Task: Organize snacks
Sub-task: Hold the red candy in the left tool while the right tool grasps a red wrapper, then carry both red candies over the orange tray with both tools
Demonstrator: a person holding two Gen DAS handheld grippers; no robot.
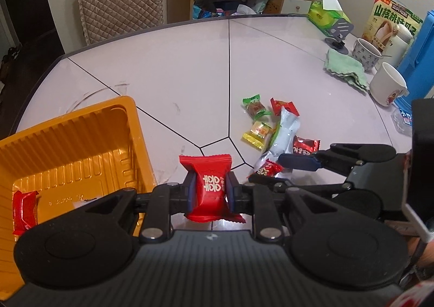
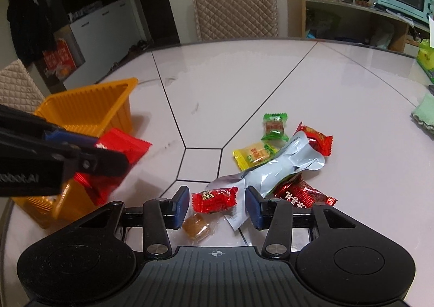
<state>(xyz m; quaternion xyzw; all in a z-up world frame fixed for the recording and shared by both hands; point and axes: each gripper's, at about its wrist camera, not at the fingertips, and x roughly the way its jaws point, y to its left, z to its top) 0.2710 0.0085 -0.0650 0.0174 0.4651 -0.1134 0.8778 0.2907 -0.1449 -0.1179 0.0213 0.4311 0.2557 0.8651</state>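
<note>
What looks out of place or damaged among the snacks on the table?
One long silver packet looks crumpled and twisted, lying across the small candies. A brown candy in clear wrap lies apart from the pile, near the right tool.

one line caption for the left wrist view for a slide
Left gripper holds a red candy beside the orange tray.
</note>
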